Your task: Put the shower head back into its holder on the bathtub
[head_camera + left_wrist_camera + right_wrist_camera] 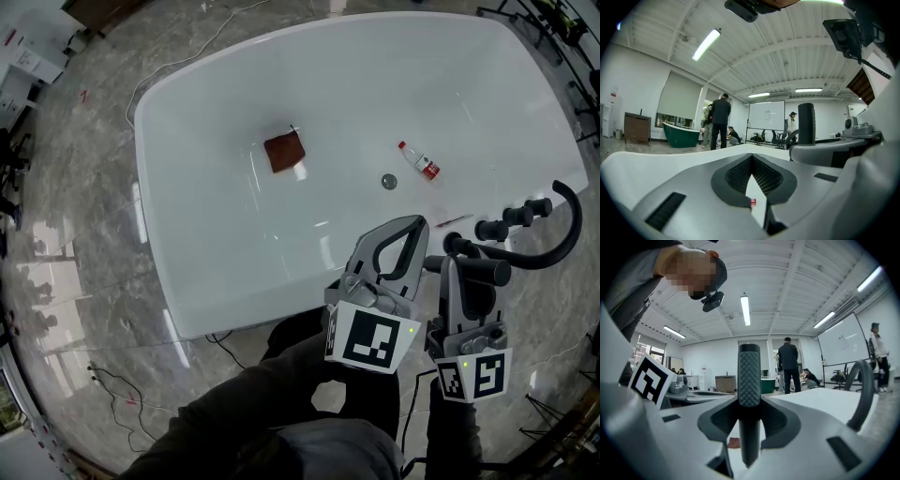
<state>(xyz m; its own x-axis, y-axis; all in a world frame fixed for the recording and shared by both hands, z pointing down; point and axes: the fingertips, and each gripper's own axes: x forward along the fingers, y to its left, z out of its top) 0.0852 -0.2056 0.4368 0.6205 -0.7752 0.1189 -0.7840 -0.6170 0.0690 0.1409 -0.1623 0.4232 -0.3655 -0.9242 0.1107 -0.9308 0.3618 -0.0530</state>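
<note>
Shower head (749, 380) by its black textured handle, clamped in right gripper (451, 267), at the bathtub (187, 141) near rim beside the black faucet (562, 234), left gripper (751, 159) alongside, jaws together, empty

White bathtub (216, 234); grey marbled floor (84, 234); brown square pad (284, 152); clear bottle (419, 160) with a red label. Shower head (749, 376) — black, its grip diamond-knurled. Left gripper (411, 225) and right gripper (453, 267) — pale grey with dark grey pads, each bearing a black-and-white marker cube.
</note>
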